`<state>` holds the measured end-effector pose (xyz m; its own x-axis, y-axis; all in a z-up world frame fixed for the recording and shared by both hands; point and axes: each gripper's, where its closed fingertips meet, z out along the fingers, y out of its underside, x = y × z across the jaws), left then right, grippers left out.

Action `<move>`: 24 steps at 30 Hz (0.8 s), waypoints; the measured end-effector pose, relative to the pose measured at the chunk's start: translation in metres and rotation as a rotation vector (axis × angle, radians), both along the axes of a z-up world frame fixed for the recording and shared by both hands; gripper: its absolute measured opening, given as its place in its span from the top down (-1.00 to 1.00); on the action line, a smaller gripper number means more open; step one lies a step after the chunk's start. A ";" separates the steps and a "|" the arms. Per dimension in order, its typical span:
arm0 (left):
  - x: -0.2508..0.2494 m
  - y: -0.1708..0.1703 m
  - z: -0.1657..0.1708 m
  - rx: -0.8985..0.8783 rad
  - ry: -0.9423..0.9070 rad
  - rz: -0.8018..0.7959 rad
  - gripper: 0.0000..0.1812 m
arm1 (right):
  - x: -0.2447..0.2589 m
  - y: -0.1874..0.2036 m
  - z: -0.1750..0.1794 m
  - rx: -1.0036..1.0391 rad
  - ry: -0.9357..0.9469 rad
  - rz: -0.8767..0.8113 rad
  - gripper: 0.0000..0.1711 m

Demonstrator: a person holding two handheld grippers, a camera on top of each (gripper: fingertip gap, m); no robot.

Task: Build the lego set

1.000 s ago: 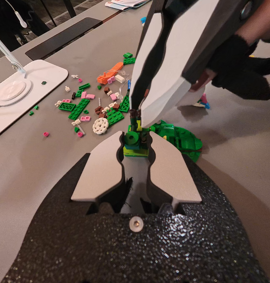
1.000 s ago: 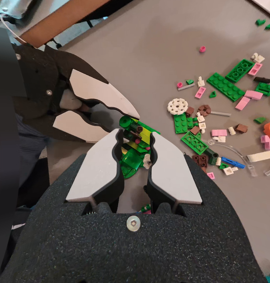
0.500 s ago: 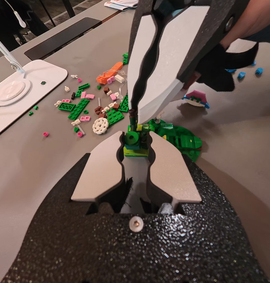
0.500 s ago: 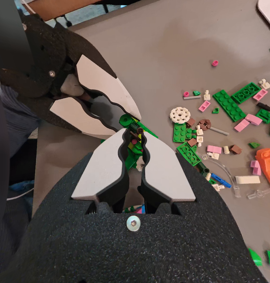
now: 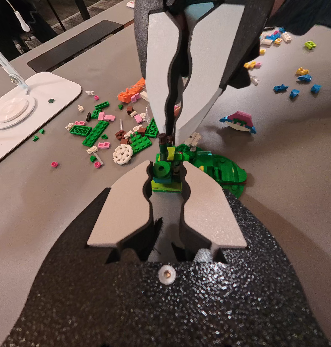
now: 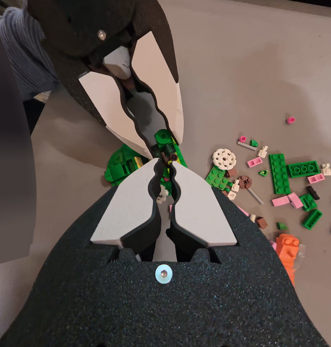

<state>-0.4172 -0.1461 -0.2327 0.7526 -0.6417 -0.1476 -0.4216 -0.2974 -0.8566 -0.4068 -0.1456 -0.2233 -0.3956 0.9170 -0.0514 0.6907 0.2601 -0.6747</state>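
Two claws meet at mid-frame over the green lego build (image 5: 207, 169) on the grey table (image 5: 283, 178). Left gripper (image 5: 166, 174) clamps the build's lime base. Right gripper (image 6: 165, 163), nearly closed, pinches a small brown piece (image 6: 167, 157) atop the upright dark stem; its long axis runs straight down toward the base. Loose bricks (image 5: 97, 131) lie centre-left.

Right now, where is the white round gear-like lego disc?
The white round gear-like lego disc lies flat on the grey table, left of the green lego build in the left wrist view, beside a green studded plate.
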 end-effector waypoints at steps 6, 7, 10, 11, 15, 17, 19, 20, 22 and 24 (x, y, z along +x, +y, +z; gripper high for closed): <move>0.000 0.000 0.000 0.000 0.001 -0.001 0.70 | 0.000 0.001 0.004 -0.001 -0.033 -0.076 0.62; 0.000 0.000 0.000 0.001 0.001 -0.001 0.70 | -0.001 0.000 0.005 -0.008 -0.046 -0.082 0.66; 0.000 0.000 0.000 0.001 0.001 -0.001 0.70 | -0.004 -0.002 0.007 0.022 -0.077 -0.070 0.76; 0.000 0.000 0.000 0.001 0.002 -0.001 0.70 | -0.004 -0.001 0.005 0.051 -0.095 -0.060 0.78; 0.001 -0.001 0.000 0.001 0.001 -0.010 0.70 | -0.003 0.000 0.003 0.182 -0.129 0.036 0.83; 0.002 -0.001 0.000 -0.001 -0.001 -0.016 0.70 | -0.002 0.001 0.003 0.255 -0.126 0.112 0.84; 0.002 -0.002 0.000 -0.002 -0.002 -0.017 0.70 | -0.002 0.002 0.003 0.328 -0.119 0.205 0.84; 0.002 -0.002 0.000 -0.003 -0.003 -0.017 0.70 | -0.002 0.002 0.003 0.362 -0.114 0.254 0.84; 0.002 -0.002 0.000 -0.004 -0.004 -0.018 0.71 | -0.003 0.003 0.003 0.430 -0.092 0.361 0.84; 0.002 -0.002 0.000 -0.005 -0.006 -0.018 0.71 | -0.003 0.003 0.003 0.490 -0.067 0.462 0.84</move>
<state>-0.4155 -0.1477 -0.2327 0.7419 -0.6558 -0.1400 -0.4221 -0.2944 -0.8574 -0.4101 -0.1424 -0.2200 -0.7633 0.5777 0.2894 0.4707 0.8040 -0.3633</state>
